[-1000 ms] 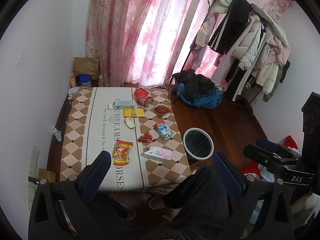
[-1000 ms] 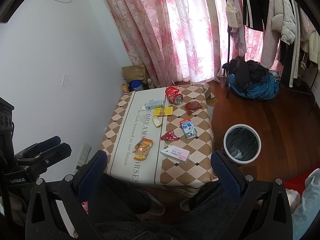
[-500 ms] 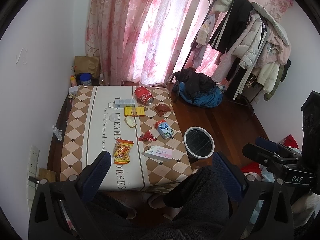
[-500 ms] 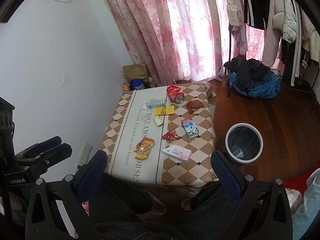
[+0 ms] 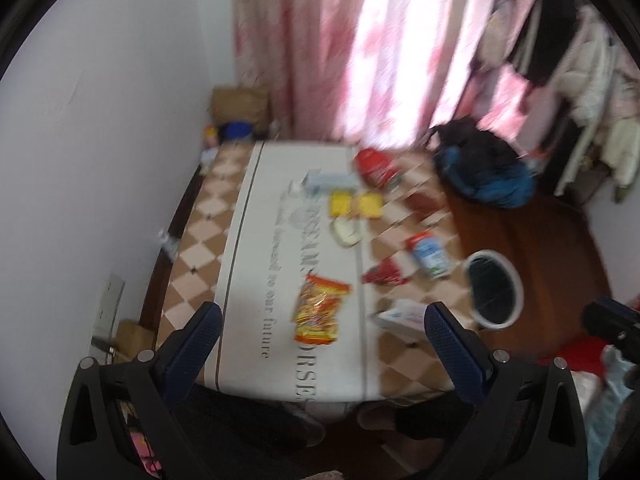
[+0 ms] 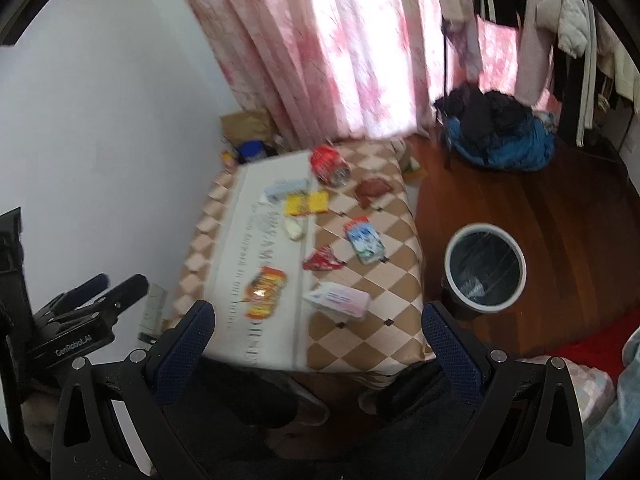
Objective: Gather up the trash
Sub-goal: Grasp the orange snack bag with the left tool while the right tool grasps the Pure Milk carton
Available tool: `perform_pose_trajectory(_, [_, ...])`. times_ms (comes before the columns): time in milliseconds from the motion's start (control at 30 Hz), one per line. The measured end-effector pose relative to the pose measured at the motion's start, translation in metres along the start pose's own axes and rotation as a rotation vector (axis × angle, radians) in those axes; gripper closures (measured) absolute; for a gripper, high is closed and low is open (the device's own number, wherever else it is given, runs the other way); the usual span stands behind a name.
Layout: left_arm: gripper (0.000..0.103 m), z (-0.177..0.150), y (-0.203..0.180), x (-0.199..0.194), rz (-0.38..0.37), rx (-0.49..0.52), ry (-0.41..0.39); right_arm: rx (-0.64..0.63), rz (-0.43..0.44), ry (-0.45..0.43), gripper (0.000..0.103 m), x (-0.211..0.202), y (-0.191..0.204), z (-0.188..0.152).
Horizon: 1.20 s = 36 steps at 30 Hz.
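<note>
Left claw (image 5: 320, 326) and right claw (image 6: 318, 314) both spread wide, empty, above the near edge of the checkered-cloth tabletop (image 6: 360, 344). Trash lies left to right: orange crinkly snack bag (image 6: 266, 292), white-pink carton (image 6: 338, 300), then the white-rimmed round bin (image 6: 484, 268) on the floor. Risk: thin wrappers lie flat, so a pinch may snag the cloth.

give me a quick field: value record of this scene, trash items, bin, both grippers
surface: low table with checked cloth
trash on table: red can, yellow packet, blue-white carton, red wrapper, orange snack bag, white-pink box, brown wrapper
bin: white-rimmed bin on floor, right of table
left gripper: open, empty, above table's near edge
right gripper: open, empty
image quality: motion-blurred
</note>
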<state>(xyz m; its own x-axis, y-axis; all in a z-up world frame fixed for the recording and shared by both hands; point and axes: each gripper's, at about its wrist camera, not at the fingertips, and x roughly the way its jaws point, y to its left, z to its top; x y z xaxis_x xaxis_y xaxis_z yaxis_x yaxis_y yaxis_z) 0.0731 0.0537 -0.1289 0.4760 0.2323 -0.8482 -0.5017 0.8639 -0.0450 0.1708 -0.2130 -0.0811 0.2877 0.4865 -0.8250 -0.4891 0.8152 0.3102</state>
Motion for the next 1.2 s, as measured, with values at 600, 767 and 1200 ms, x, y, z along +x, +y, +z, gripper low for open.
perform_pose_trajectory(600, [0.008,-0.016,-0.003,0.236,-0.012,0.001,0.431,-0.005,-0.112,0.360,0.006,0.301,-0.050,0.061])
perform_pose_trajectory(767, [0.035,-0.022,0.001,0.250,-0.010,0.006,0.454,-0.052,-0.146,0.396,0.008,0.332,-0.051,0.070])
perform_pose_trajectory(1200, [0.047,-0.019,0.014,0.251,0.015,-0.001,0.433,-0.086,-0.119,0.447,0.044,0.356,-0.058,0.061])
